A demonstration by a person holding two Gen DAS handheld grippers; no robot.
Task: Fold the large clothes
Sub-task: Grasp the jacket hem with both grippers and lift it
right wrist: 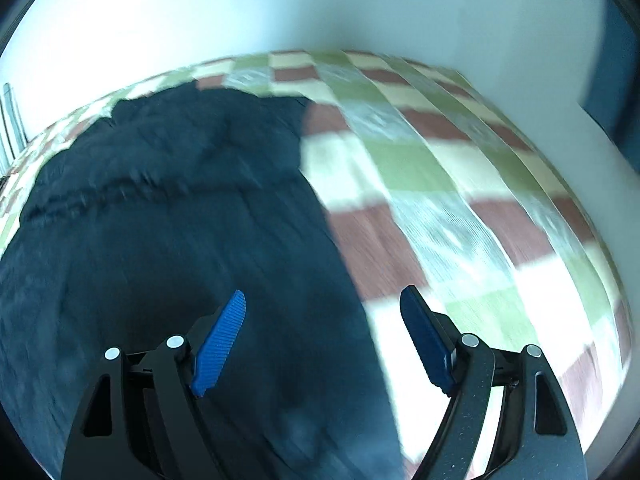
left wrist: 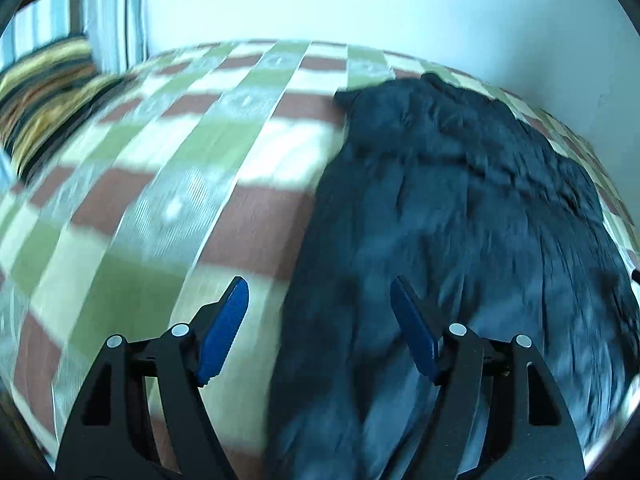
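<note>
A large dark navy garment (left wrist: 460, 208) lies spread on a bed with a checked green, brown and cream cover (left wrist: 180, 168). In the left wrist view it fills the right half. My left gripper (left wrist: 320, 292) is open and empty, above the garment's left edge. In the right wrist view the garment (right wrist: 160, 220) fills the left half on the bed cover (right wrist: 460, 200). My right gripper (right wrist: 324, 300) is open and empty, above the garment's right edge. Both views are motion-blurred.
A striped yellow and dark pillow (left wrist: 44, 92) and a pale striped pillow (left wrist: 108, 20) sit at the bed's far left. A pale wall (left wrist: 360, 0) runs behind the bed. The bed's right edge (right wrist: 592, 184) drops off beside a dark upright shape (right wrist: 616, 60).
</note>
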